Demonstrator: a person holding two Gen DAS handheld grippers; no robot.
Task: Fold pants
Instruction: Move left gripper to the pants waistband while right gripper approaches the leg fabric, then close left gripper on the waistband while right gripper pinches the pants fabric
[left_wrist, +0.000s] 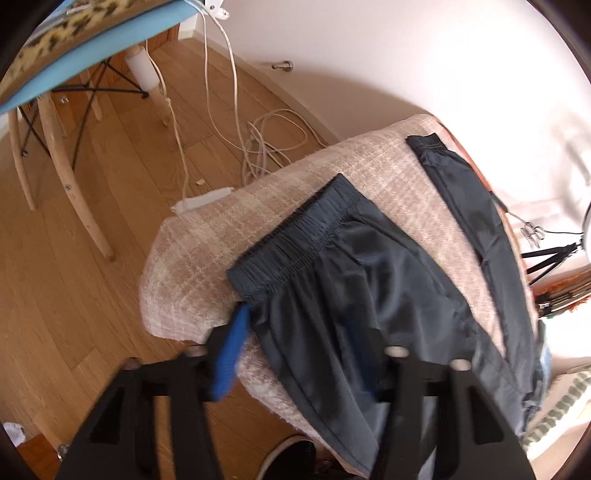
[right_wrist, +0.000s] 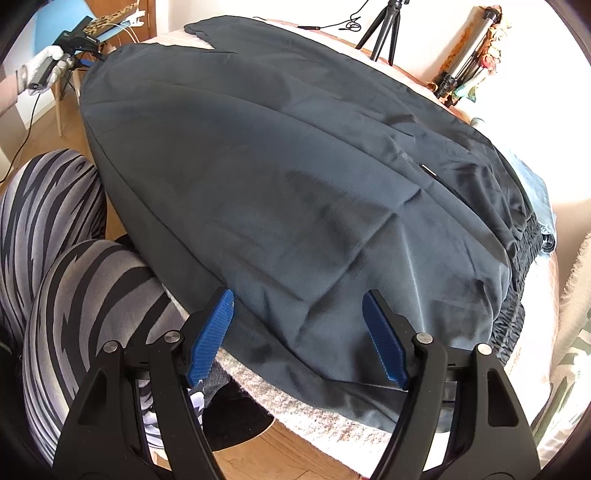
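Two grippers over dark slate nylon pants (right_wrist: 295, 184) — left gripper (left_wrist: 295, 354) fingers straddling fabric at six o'clock, right gripper (right_wrist: 297, 332) fingers apart.

You've got a table under a beige woven cloth (left_wrist: 207, 254); dark pants (right_wrist: 295, 177) lie spread directly on it, waistband (left_wrist: 295, 236) flat.

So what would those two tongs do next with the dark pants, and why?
Probably close the right tongs on the fabric edge. Their pads stand wide apart over the pants near the table's edge, gripping nothing, while the left tongs already straddle the waistband corner. Both need a hold before lifting a fold.
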